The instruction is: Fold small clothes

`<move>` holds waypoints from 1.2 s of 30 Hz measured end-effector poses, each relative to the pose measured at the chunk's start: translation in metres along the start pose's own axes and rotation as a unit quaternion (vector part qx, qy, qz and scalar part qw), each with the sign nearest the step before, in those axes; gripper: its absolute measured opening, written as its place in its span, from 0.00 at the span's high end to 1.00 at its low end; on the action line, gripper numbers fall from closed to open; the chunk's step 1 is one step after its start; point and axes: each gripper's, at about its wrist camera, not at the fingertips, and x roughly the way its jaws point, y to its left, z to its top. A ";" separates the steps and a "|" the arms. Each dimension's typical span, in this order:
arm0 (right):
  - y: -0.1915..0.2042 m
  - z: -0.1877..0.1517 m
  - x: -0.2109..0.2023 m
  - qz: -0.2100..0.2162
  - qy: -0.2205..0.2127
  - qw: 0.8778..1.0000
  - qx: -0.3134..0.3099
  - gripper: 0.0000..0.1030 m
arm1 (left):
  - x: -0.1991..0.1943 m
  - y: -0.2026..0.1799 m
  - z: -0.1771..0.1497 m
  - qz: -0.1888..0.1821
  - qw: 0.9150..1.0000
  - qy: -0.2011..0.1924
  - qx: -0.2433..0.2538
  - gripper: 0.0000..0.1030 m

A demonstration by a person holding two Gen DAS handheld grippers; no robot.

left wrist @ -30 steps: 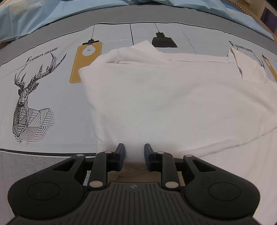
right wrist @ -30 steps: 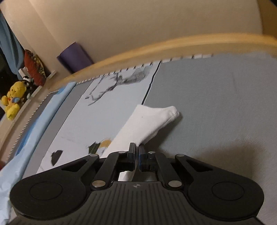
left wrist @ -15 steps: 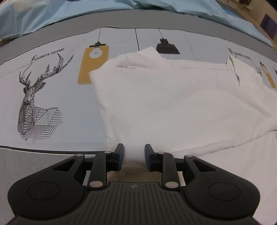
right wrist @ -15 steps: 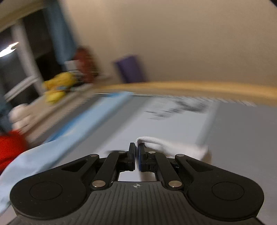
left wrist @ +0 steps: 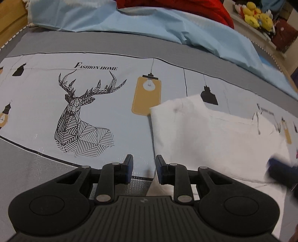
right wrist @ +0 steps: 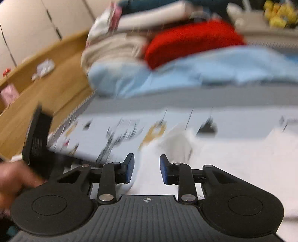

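Observation:
A white garment (left wrist: 204, 137) lies spread on the printed bedsheet (left wrist: 80, 119), to the right in the left wrist view. My left gripper (left wrist: 144, 163) hangs above the garment's left edge. Its jaws are apart, with only sheet and a sliver of white cloth showing below the gap. The right gripper (left wrist: 279, 167) appears there as a dark blur over the garment's right part. In the blurred right wrist view, my right gripper (right wrist: 147, 165) is over the white garment (right wrist: 242, 158). Its jaws are opening, and white cloth lies loose between them, not pressed by the pads.
A light blue quilt (left wrist: 167, 24) and a red cloth (left wrist: 177, 5) lie along the far side of the bed. Folded pale linens (right wrist: 115, 46) are stacked beside the wooden bed frame (right wrist: 46, 80). Yellow plush toys (left wrist: 257, 14) sit on a shelf. A hand (right wrist: 11, 178) holds the left gripper's body (right wrist: 37, 145).
The left gripper rose and shifted left, off the garment's middle to its edge. The right gripper swung round from the bed's far end with a white fold, and its jaws have parted.

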 end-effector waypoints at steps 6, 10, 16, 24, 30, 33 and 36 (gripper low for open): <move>-0.032 0.023 -0.051 -0.123 0.020 0.992 0.025 0.67 | 0.007 -0.001 0.003 -0.030 0.999 0.000 -0.016 0.72; -0.074 0.026 -0.106 -0.220 -0.012 0.968 0.117 0.62 | 0.018 -0.007 0.004 -0.068 0.997 -0.005 -0.045 0.72; -0.133 0.001 -0.141 -0.274 -0.053 0.939 0.202 0.62 | 0.045 -0.032 0.004 -0.069 0.996 -0.004 -0.049 0.72; -0.185 -0.011 -0.161 -0.293 -0.066 0.921 0.250 0.62 | 0.072 -0.049 -0.003 -0.036 0.999 0.008 -0.025 0.90; -0.204 -0.011 -0.153 -0.293 -0.055 0.916 0.269 0.62 | 0.022 -0.048 0.004 -0.043 0.998 -0.035 0.003 1.00; -0.204 -0.011 -0.149 -0.297 -0.044 0.915 0.270 0.62 | -0.013 -0.042 0.002 -0.015 0.999 -0.048 0.015 1.00; -0.206 -0.013 -0.139 -0.300 -0.022 0.915 0.269 0.57 | -0.011 -0.025 -0.007 0.012 1.000 -0.012 0.013 0.99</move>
